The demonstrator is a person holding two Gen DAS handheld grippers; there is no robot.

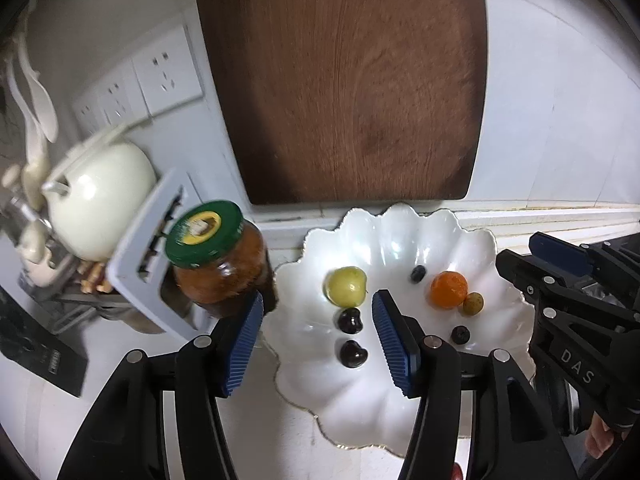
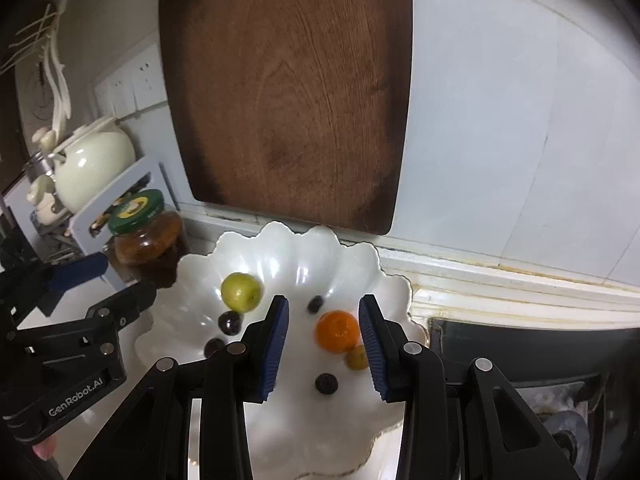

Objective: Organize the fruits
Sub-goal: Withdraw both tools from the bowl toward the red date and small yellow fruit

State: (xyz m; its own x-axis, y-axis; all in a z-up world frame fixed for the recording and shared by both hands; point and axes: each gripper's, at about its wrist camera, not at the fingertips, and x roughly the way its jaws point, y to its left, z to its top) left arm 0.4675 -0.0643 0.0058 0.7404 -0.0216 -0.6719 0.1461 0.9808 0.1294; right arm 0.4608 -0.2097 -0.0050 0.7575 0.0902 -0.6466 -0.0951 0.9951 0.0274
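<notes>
A white scalloped plate holds a yellow-green fruit, an orange fruit, a small olive-coloured fruit, two dark cherries and two blueberries. My left gripper is open and empty above the cherries. My right gripper is open and empty, with the orange fruit between its fingers; it also shows in the left wrist view.
A green-lidded jar stands just left of the plate. A wooden cutting board leans on the tiled wall behind. A cream teapot and rack sit far left. A dark stove edge lies right.
</notes>
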